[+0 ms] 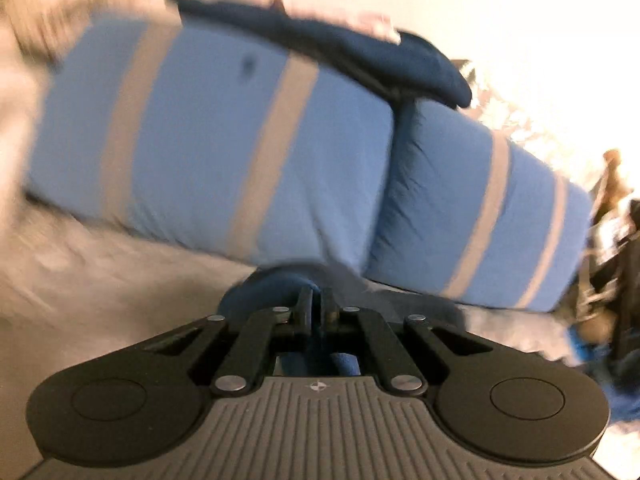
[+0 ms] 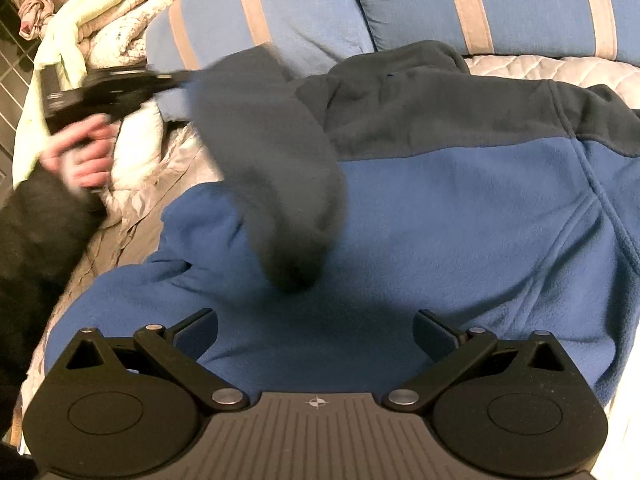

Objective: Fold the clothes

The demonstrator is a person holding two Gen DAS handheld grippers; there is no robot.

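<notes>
Nearest the right wrist camera, the right hand-held gripper (image 2: 316, 336) stood wide, its two fingers (image 2: 196, 334) far apart above the blue body of a fleece jacket (image 2: 460, 216), with nothing between them. The jacket lay spread across the bed (image 2: 560, 70), blue below and dark grey over the shoulders and collar. One grey sleeve (image 2: 276, 168) was lifted off the jacket and hung blurred over its middle, its cuff end dangling just above the blue cloth. That sleeve led up to the left, where a hand (image 2: 84, 156) in a dark cuff gripped the black left hand-held gripper (image 2: 176, 77)

In the left wrist view the left hand-held gripper (image 1: 318, 304) had its jaws pressed together on a fold of dark blue-grey fabric, which bulged just beyond the fingertips (image 1: 306, 306). Past it, the pale quilted bed cover showed only as a blur

Farther back, two blue pillows (image 1: 224, 140) with tan stripes lay side by side at the head of the bed, a dark navy cloth (image 1: 360, 52) draped over their tops. Crumpled cream bedding (image 2: 120, 20) was piled to the left of the pillows
</notes>
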